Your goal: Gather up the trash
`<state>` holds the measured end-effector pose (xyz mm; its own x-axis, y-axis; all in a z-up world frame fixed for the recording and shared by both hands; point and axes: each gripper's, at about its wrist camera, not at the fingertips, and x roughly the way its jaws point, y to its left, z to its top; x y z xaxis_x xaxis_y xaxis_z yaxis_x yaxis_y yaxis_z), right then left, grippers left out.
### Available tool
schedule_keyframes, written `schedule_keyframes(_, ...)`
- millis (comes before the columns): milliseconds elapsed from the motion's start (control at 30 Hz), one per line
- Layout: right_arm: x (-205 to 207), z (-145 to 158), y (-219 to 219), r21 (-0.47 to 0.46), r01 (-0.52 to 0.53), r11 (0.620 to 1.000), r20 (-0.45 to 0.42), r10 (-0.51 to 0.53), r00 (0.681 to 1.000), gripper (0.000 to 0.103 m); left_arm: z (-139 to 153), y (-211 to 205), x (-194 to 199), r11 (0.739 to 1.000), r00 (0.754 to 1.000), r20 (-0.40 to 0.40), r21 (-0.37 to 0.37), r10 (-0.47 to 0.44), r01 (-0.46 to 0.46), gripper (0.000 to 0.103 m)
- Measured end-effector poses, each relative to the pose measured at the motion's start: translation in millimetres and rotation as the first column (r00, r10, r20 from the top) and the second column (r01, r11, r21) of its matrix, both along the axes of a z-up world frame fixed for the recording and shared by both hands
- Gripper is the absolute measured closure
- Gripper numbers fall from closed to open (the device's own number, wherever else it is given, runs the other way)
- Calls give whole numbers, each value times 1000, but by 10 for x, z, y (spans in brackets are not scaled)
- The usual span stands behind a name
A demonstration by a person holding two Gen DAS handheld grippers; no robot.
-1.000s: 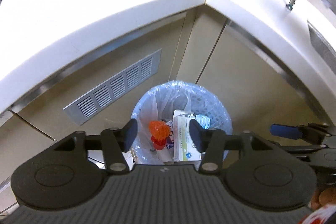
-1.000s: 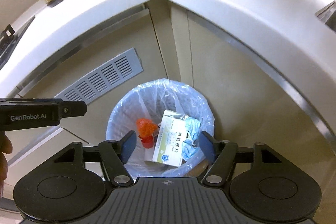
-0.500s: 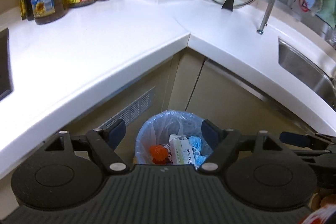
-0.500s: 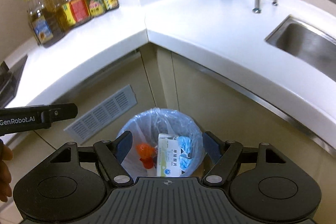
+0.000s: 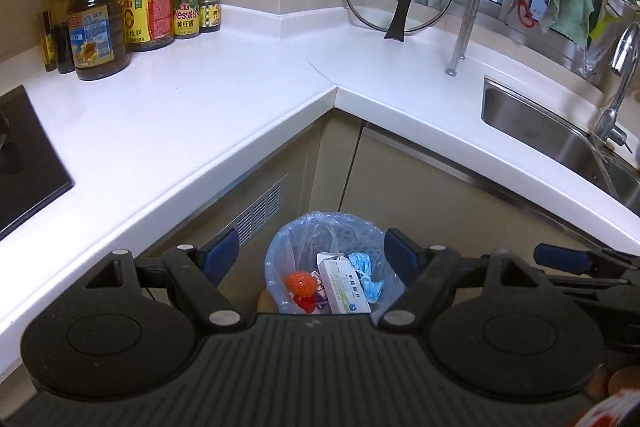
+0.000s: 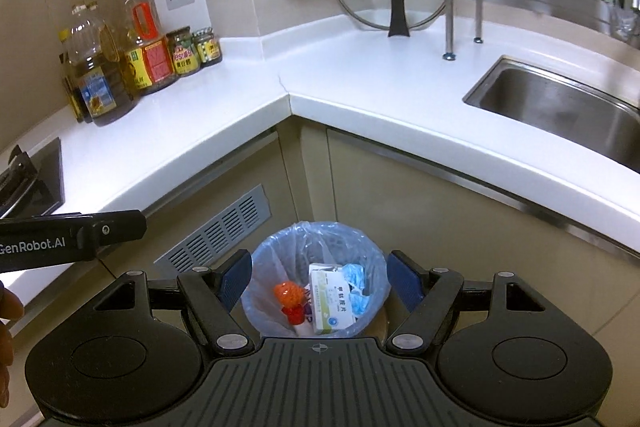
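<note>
- Down on the floor, in the corner under the white counter point(image 5: 224, 115), a small bin point(image 5: 276, 259) with a blue bag is seen.
- Inside the bin, a white box point(image 5: 344, 285), an orange ball point(image 5: 301, 283) and a blue mask point(image 5: 366, 273) are piled; the box's long side runs near to far.
- The left gripper point(image 5: 310, 247) is held high above the bin, fingers spread wide, nothing pinched.
- The right gripper point(image 6: 318, 277) is held the same way, fingers spread, nothing pinched.
- The bin lies straight below and between both pairs of fingers, well apart from them.
- No trash is seen on the counter, so the job looks nearly done.
- Neither gripper can be said to be nearer.
</note>
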<state>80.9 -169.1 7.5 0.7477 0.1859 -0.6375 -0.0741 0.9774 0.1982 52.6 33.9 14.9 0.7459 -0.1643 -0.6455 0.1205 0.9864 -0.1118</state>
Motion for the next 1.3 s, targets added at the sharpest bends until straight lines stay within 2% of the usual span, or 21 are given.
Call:
schedule_keyframes(300,-2,185,11,-6,-26,1000,44,26,999,29,167,7,-119,1000,999,29,-4,20,-20,26)
schedule_keyframes(667,125,229,-91,-10,-90,996,55,90,994,29,241,-82,-92,997,997,26,-31,77,-76,26)
schedule_keyframes(967,158,229,-168,-3,-90,996,53,90,995,29,259,-161,-73,994,994,34,-29,107,-106,25)
schedule_keyframes(1300,139,262,-151,-5,-85,996,58,85,995,29,275,-180,-103,991,990,47,-33,132,-130,20)
